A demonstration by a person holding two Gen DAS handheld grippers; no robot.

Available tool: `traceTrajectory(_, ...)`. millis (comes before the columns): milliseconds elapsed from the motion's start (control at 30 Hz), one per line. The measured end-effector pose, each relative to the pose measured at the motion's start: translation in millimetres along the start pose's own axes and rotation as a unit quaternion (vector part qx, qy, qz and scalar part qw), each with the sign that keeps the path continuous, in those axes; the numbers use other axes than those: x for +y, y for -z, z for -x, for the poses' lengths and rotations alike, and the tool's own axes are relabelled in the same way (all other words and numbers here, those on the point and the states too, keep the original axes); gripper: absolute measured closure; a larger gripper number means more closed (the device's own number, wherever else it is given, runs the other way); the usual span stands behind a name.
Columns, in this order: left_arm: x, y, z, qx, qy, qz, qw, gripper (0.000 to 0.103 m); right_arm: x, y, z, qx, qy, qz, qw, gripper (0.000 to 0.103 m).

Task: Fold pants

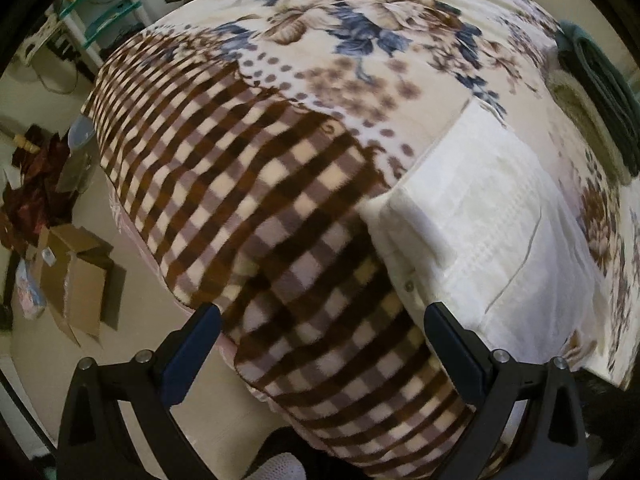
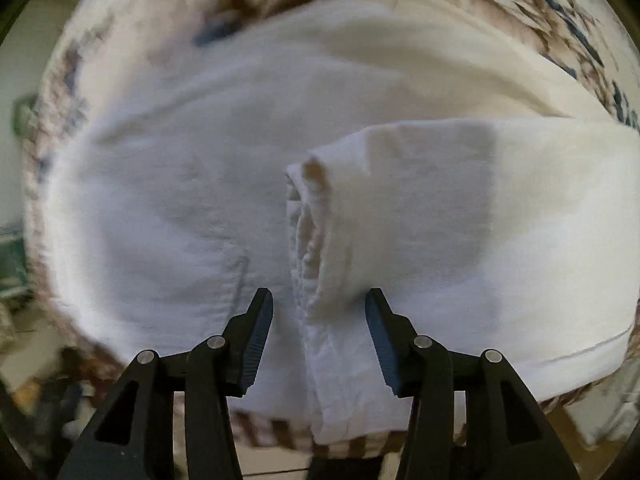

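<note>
White pants (image 1: 472, 216) lie flat on the right part of the bed, a button near their waist edge. My left gripper (image 1: 324, 312) hangs open and wide above the checked blanket (image 1: 248, 184), just left of the pants, with nothing between its fingers. In the right wrist view the pants (image 2: 168, 200) fill the picture. A doubled-over leg (image 2: 500, 216) comes in from the right, and its bunched hem (image 2: 312, 220) ends at the middle. My right gripper (image 2: 319, 300) points down over that hem. It is open, one finger on each side of the cloth ridge, and the pads do not press on it.
The bed's edge drops to the floor on the left, where cardboard boxes (image 1: 80, 280) and dark red cloth (image 1: 36, 176) lie. A glass shelf unit (image 1: 100, 4) stands at the far left. A dark green garment (image 1: 600, 92) lies on the bed's right side.
</note>
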State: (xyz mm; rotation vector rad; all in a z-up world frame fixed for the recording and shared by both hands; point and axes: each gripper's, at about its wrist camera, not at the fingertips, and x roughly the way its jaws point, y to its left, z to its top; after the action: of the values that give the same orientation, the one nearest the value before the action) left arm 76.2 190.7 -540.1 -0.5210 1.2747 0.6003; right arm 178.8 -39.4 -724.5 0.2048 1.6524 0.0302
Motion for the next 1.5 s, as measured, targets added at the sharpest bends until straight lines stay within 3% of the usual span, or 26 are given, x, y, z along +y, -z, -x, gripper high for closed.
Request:
traceTrajectory(100,1.8,-4.0,0.5,-0.014,0.013,0.024,0.9995,0.0,5.3,3.1,2.4,-0.027,0.033,-0.007,0.999,0.08)
traceTrajectory(200,1.5,-9.6,-5.4,-0.01,0.041,0.048,0.998,0.0,-1.7,7.3,11.4,-0.045,0.02,-0.062,0.997,0.084)
traceTrajectory(300,1.2,-16.4,-15.8,0.0,0.074,0.079,0.9941,0.0,-4.2,10.2,23.0,-0.064,0.005,-0.085,0.994,0.085)
traceTrajectory(400,-0.5,-23.2,-23.6,-0.004,0.107,0.105,0.9887,0.0,0.1,1.7,12.8,-0.034,-0.001,-0.068,0.997,0.082)
traceTrajectory(467,1.0,-28.5,-33.8,-0.003,0.126,0.131,0.9834,0.0,-10.1,-3.5,12.7,-0.023,-0.039,-0.073,0.996,0.075)
traceTrajectory(533,3.0,-33.2,-48.3,0.001,0.148,0.162,0.9756,0.012,-26.6,-6.4,18.5,-0.014,-0.104,-0.073,0.992,0.058)
traceTrajectory(567,2.8,-34.8,-54.5,0.006,0.153,0.169,0.9737,0.015,-34.0,-6.3,23.0,-0.01,-0.114,-0.071,0.991,0.05)
traceTrajectory(667,-3.6,-36.2,-63.0,0.0,0.172,0.17,0.9703,0.046,-56.1,-0.4,40.4,-0.026,-0.091,-0.069,0.993,0.048)
traceTrajectory(733,-9.9,-32.6,-51.5,-0.028,0.164,0.158,0.9734,0.069,-69.9,2.3,52.6,-0.033,-0.087,-0.068,0.993,0.048)
traceTrajectory(800,-12.1,-26.2,-34.8,-0.053,0.163,0.152,0.9734,0.078,-93.2,10.4,52.9,-0.039,-0.074,-0.082,0.993,0.048)
traceTrajectory(933,-11.5,-19.3,-15.2,-0.086,0.188,0.156,0.9659,0.078,-143.1,30.6,55.0,-0.056,-0.025,-0.098,0.993,0.048)
traceTrajectory(1000,-5.2,-20.2,-28.4,-0.076,0.201,0.172,0.9614,0.076,-157.4,36.6,55.0,-0.053,-0.013,-0.096,0.994,0.048)
traceTrajectory(1100,5.7,-26.7,-57.5,-0.037,0.232,0.214,0.9482,0.068,-177.3,42.3,58.6,-0.052,-0.015,-0.098,0.994,0.048)
traceTrajectory(1200,9.5,-20.3,-48.9,-0.044,0.251,0.236,0.9376,0.069,-190.8,44.8,64.3,-0.051,-0.001,-0.088,0.995,0.048)
traceTrajectory(1300,0.7,-15.3,-33.4,-0.061,0.246,0.213,0.9437,0.068,-204.5,45.5,67.7,-0.047,-0.003,-0.09,0.995,0.048)
traceTrajectory(1367,-3.5,-14.6,-42.8,-0.057,0.236,0.205,0.9482,0.065,-210.1,45.5,68.6,-0.042,-0.001,-0.088,0.995,0.048)
traceTrajectory(1500,-1.4,-21.5,-64.8,-0.049,0.237,0.219,0.9451,0.065,-211.4,49.5,69.1,-0.039,0.002,-0.078,0.996,0.046)
